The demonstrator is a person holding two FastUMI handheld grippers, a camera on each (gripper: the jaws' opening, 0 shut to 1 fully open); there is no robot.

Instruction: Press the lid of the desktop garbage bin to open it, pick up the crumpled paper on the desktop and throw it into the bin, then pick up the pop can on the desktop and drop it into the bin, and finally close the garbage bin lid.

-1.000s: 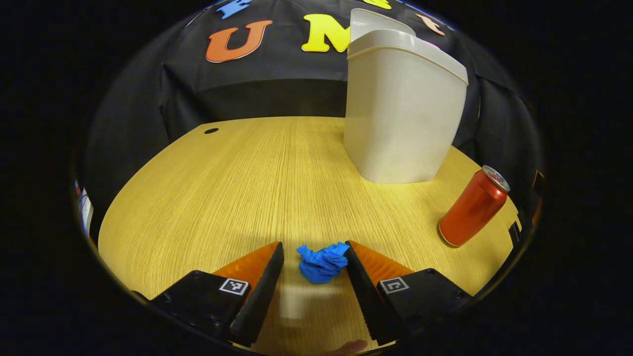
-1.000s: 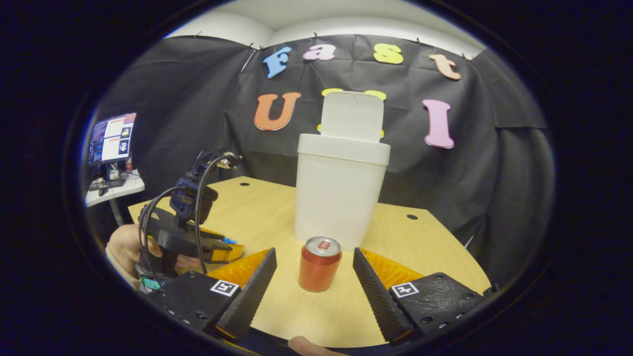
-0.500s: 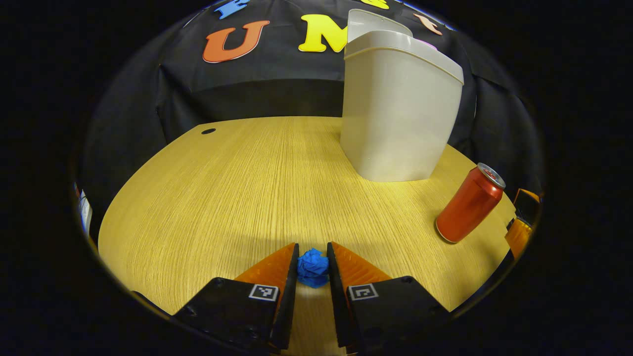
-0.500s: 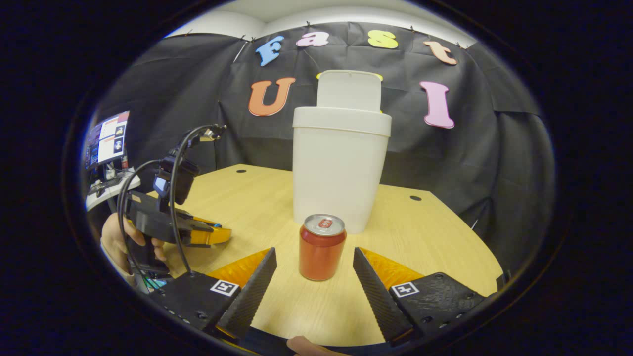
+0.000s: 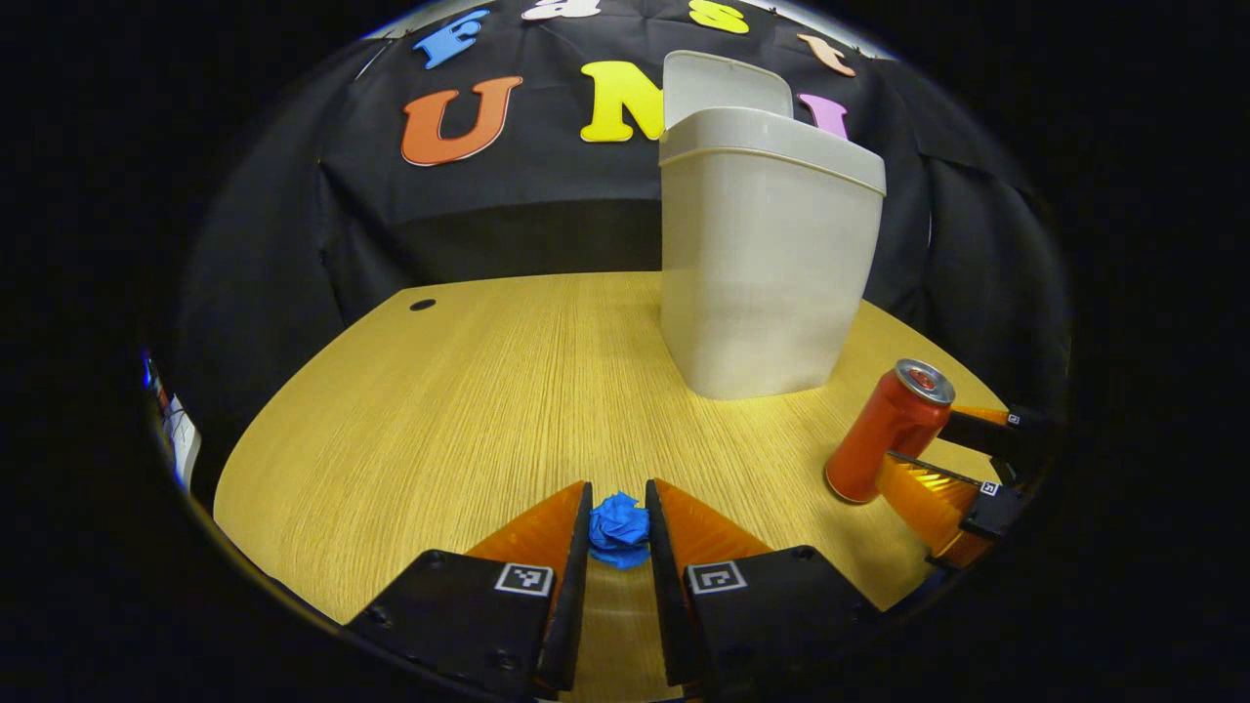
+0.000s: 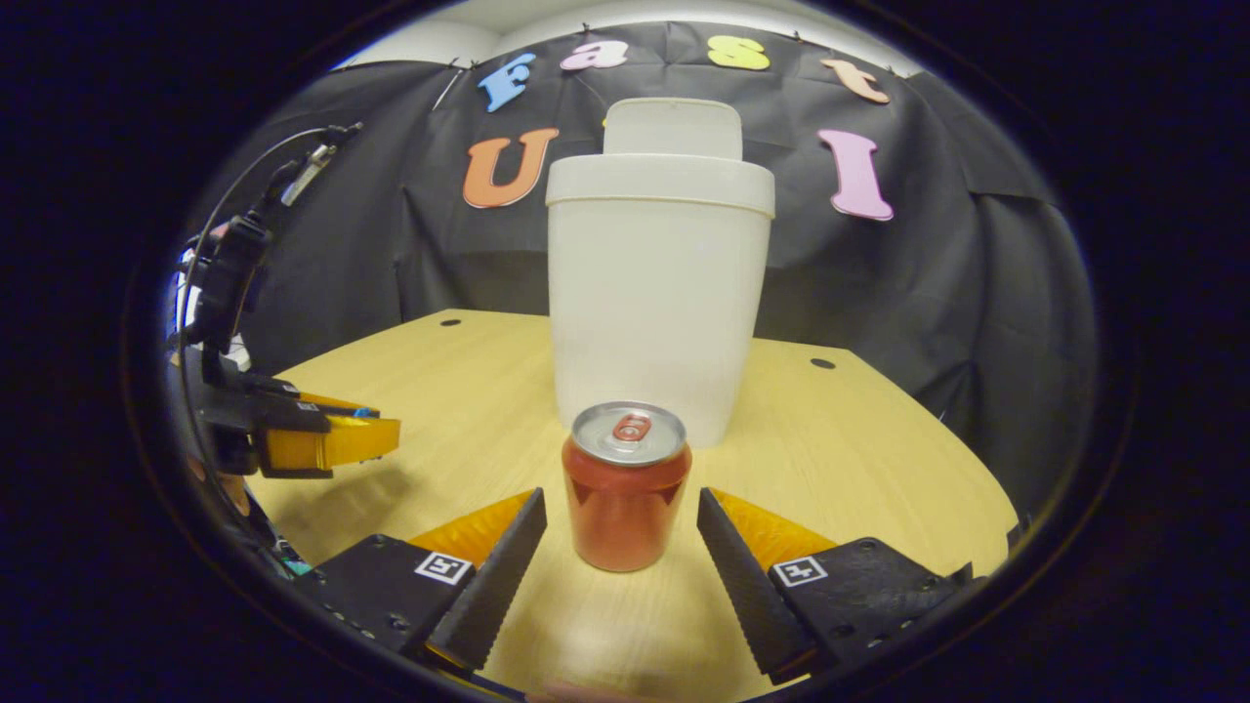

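Left gripper view: the left gripper point(image 5: 617, 532) sits low over the wooden worktop point(image 5: 469, 410), its two fingers drawn in against the crumpled paper point(image 5: 619, 528), a small blue wad pinched between the fingertips on both sides. Whether the wad rests on the worktop or is lifted just clear of it cannot be told. Beyond it, to the right of centre, the garbage bin point(image 5: 767, 264) stands upright on the worktop with its lid point(image 5: 725, 88) raised behind the rim. The pop can point(image 5: 887, 432), red with a silver top, stands on the worktop to the right of the bin, apart from it; it appears tilted near the edge of the fisheye view. The right gripper point(image 5: 962, 464) reaches in from the right edge, one finger lying in front of the can's lower half and the other behind it.

Right gripper view: the right gripper point(image 6: 622, 532) is spread wide, a finger on either side of the pop can point(image 6: 626, 488), with a gap on each side and no contact visible. The can stands upright, just in front of the garbage bin point(image 6: 656, 303), whose lid point(image 6: 672, 127) stands open. The left gripper point(image 6: 332, 441) is at the left, above the worktop point(image 6: 859, 449), casting a shadow on it.
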